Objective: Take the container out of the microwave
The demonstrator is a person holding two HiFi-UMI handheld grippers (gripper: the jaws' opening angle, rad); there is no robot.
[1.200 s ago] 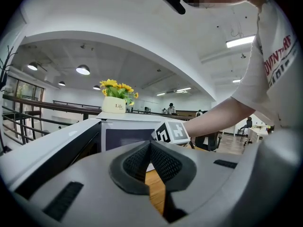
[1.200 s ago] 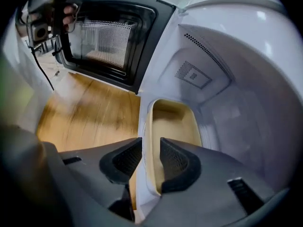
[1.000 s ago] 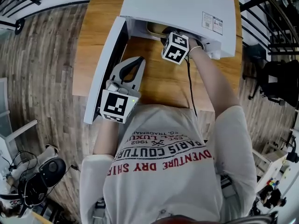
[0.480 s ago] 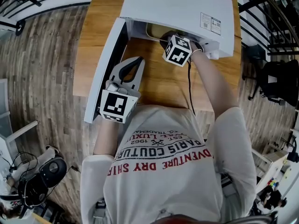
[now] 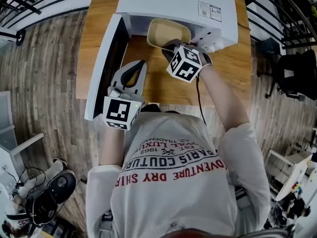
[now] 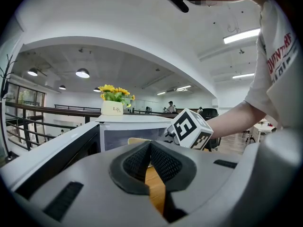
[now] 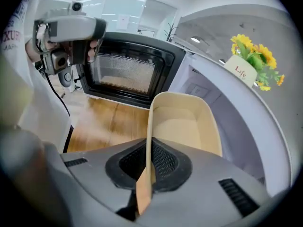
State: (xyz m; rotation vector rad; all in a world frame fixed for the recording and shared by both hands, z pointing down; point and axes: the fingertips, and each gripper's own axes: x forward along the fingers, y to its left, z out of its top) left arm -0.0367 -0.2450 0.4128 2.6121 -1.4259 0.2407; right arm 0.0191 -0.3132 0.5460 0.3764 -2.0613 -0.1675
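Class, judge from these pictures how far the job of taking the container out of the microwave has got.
Done: the microwave door stands open and the right gripper is shut on the rim of the container. In hand: the container sticks partly out of the microwave. Left: bring it fully clear and set it on the table. The left gripper is shut, empty.

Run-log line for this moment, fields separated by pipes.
right tongs: shut on beige container wall | left tongs: shut, empty | beige container: partly out of open microwave
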